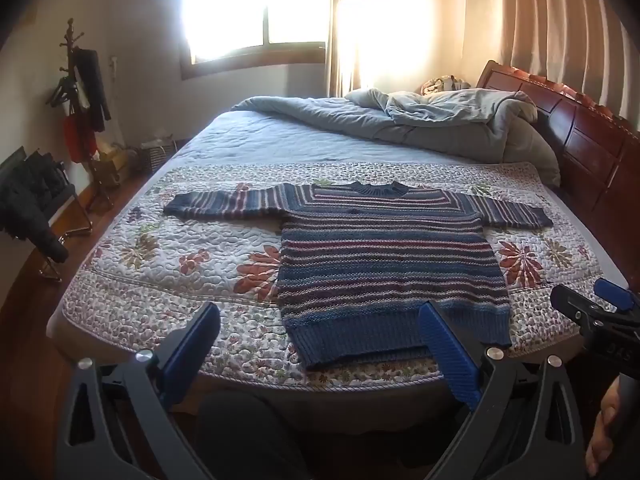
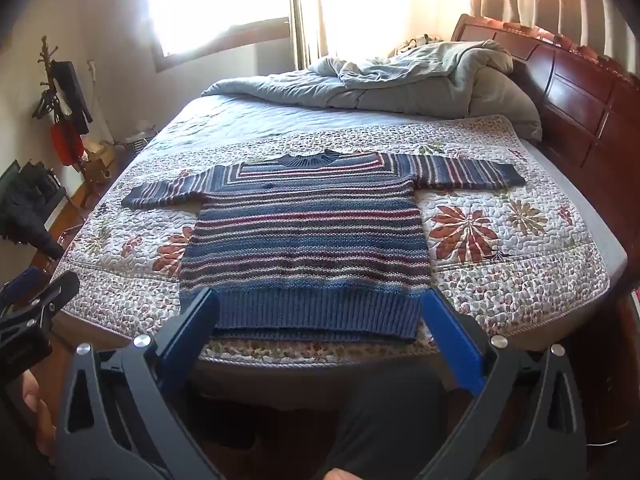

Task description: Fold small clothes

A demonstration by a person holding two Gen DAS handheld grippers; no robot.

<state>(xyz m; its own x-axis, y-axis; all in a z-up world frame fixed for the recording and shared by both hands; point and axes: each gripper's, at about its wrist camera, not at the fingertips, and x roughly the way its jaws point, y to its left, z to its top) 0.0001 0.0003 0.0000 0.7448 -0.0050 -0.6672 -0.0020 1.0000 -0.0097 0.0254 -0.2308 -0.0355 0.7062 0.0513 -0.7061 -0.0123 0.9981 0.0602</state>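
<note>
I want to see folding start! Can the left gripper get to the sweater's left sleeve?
Probably yes. The left gripper is open, and the sleeve lies flat on the quilt with nothing in between.

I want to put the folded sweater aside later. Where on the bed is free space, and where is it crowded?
Free: the floral quilt on either side of the striped sweater, below each sleeve, and the plain blue sheet between the quilt's far edge and the rumpled duvet. Crowded: the quilt's middle under the sweater, and the headboard end under the duvet.
</note>
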